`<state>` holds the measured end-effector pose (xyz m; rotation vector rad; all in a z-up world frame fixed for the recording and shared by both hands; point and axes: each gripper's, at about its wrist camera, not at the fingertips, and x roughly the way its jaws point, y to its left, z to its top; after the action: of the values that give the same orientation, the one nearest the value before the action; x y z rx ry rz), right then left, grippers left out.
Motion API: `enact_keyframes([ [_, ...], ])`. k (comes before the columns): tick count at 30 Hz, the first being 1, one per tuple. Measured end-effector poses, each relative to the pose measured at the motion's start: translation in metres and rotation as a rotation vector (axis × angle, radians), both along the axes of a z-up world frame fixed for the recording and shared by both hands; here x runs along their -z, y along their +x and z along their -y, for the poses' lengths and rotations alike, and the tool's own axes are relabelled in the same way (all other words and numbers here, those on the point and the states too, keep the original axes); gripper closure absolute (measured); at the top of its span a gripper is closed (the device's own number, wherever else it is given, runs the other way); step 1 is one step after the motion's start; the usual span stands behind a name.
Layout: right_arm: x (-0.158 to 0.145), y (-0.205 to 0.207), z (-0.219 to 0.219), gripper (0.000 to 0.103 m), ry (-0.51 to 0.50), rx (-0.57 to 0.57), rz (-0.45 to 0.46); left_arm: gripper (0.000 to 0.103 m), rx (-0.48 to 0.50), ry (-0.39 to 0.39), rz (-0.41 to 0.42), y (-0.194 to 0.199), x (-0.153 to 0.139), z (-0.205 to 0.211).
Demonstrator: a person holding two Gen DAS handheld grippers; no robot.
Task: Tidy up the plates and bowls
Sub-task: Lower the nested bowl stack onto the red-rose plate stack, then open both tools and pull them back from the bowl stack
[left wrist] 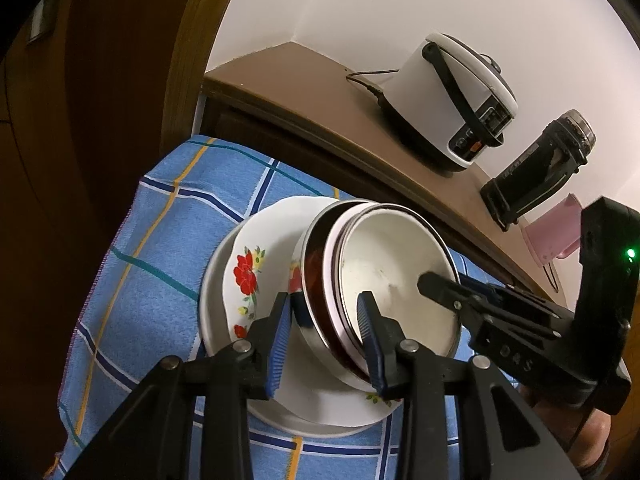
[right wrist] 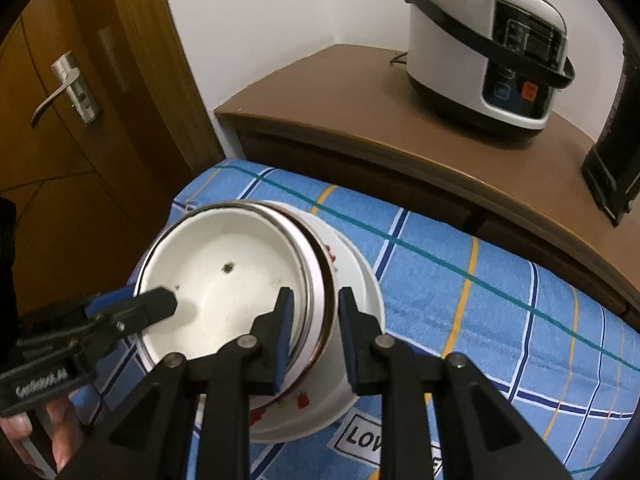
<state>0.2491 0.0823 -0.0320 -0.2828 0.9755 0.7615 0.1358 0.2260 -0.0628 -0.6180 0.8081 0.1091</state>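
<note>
Bowls (left wrist: pixel 384 276) nested, perhaps three, white-lined.

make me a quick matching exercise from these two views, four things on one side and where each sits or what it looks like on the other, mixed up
Things:
1. rice cooker
2. floral plate
3. white bowl
4. checked cloth

Descriptions:
A. blue, spread under the dishes
B. on the brown cabinet top
C. nested on top of the stack
D. red flowers, beneath the bowls

Pairs: 1-B, 2-D, 3-C, 4-A

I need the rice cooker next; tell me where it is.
The rice cooker stands on the brown counter at the wall, top right in both wrist views, behind the checked cloth and left of a black appliance.
</note>
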Motion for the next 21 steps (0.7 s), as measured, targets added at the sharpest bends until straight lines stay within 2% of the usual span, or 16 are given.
enact_keyframes([
  [7, 0.0, -0.002, 0.006, 0.078, 0.028, -0.002, 0.001, 0.066, 0.005, 0.025, 0.003, 0.002, 0.0, 0.001],
  [13, 0.001, -0.008, 0.004, 0.078, 0.017, -0.003, 0.066, 0.066, 0.006, 0.08, 0.016, 0.0, -0.001, 0.006],
  [18, 0.002, -0.009, 0.006, 0.078, 0.03, -0.001, 0.078, 0.066, 0.002, 0.153, 0.028, 0.0, -0.004, 0.013],
  [21, 0.002, -0.01, 0.007, 0.078, 0.036, 0.003, 0.085, 0.066, -0.001, 0.168, 0.023, 0.001, -0.004, 0.015],
])
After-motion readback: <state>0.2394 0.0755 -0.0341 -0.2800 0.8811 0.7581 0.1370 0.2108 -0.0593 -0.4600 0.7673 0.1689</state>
